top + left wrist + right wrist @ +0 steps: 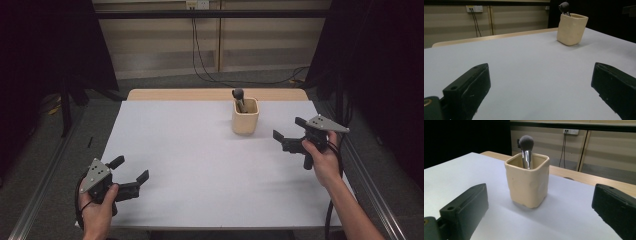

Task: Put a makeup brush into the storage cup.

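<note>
Right tongs (289, 134) agape near cup (245, 116); left tongs (131, 169) wide by table edge (200, 227).

My white tabletop (200, 150) ends in a wooden strip at its far edge. Beyond it, grey carpet (165, 80), a beige wall (155, 45) with a socket (197, 4) and cables, black curtains (45, 45) flanking.

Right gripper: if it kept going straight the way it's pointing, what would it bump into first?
Probably the cream cup holding the makeup brush. The right gripper is open and aimed at it, with bare white table in between. The exact gap is hard to judge.
</note>
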`<state>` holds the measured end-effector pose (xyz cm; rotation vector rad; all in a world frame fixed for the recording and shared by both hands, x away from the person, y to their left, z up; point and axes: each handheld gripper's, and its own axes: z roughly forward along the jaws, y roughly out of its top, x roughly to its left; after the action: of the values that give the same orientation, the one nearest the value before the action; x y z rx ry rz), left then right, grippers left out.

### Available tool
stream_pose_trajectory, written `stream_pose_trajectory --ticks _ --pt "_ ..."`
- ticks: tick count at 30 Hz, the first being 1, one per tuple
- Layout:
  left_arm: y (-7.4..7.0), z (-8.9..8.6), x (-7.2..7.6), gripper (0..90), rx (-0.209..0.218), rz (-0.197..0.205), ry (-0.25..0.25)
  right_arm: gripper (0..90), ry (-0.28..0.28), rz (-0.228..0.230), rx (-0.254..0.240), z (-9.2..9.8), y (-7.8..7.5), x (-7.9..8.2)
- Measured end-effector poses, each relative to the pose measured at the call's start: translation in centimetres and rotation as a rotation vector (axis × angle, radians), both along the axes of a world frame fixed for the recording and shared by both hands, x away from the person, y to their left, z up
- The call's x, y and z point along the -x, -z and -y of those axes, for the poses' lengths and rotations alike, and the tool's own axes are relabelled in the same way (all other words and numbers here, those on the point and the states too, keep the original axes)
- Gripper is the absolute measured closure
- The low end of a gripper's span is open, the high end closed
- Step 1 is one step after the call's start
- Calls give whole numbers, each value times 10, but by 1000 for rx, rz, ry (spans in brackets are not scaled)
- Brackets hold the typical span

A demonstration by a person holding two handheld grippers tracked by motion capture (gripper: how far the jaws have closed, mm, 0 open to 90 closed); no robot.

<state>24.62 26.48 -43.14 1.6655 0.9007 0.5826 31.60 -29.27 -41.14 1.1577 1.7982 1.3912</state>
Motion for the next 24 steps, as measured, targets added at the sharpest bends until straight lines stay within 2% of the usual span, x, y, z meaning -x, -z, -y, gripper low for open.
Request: stream_pose_trajectory --ticks 3,5,7,17,22,24 --pt "0 0 0 24 1 -1 -1 3 -3 -7 6 3 3 7" --pt "0 0 0 24 4 -2 -1 2 -11 -10 28 4 5 11" --pt "0 0 0 24 4 -3 -2 4 -10 -18 20 5 7 15" --pt "0 2 0 24 5 -4 0 7 23 13 20 13 9 43" --pt "0 2 1 24 8 0 4 7 44 5 8 18 13 59" --pt "0 2 1 24 4 -3 2 9 48 -4 18 20 16 63"
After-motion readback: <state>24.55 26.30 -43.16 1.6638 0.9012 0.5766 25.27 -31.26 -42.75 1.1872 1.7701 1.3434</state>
